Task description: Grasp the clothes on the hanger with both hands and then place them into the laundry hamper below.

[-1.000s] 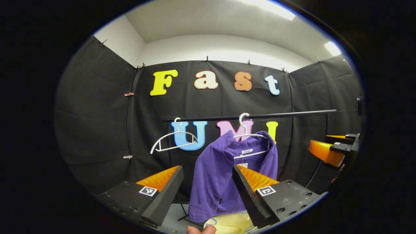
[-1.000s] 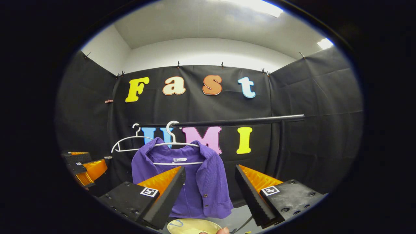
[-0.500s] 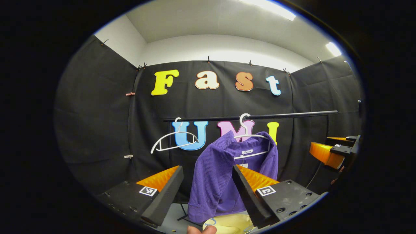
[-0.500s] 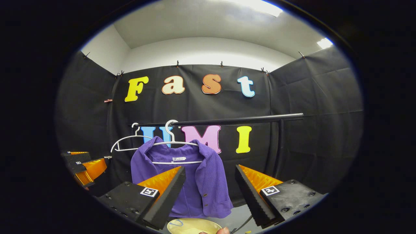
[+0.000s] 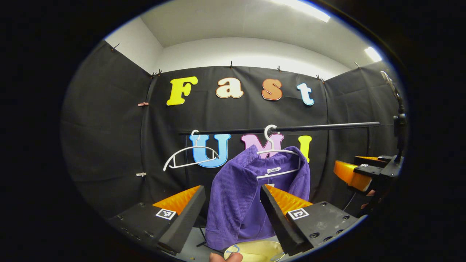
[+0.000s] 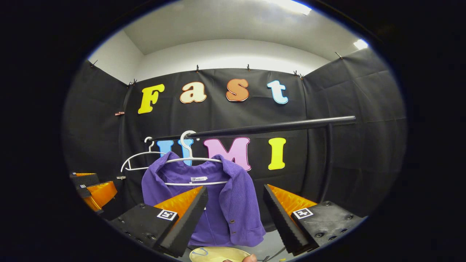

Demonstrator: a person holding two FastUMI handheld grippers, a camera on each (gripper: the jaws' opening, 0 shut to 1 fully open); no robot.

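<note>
A purple ribbed shirt hangs on a white hanger from a black rail. Below it shows the pale yellow rim of the laundry hamper. My left gripper is open, short of the shirt, with the shirt's left side between its fingers in the picture. My right gripper is open too, in front of the shirt's right half, apart from it. The right gripper also appears at the right edge of the left gripper view, and the left gripper at the left edge of the right gripper view.
A second white hanger hangs bare on the rail to the left of the shirt. The rail's black upright post stands at the right. A fingertip shows at the bottom edge.
Both grippers have moved a little closer to the shirt, which looks slightly larger. The right gripper has drifted inward in the left gripper view. Both stayed open.
</note>
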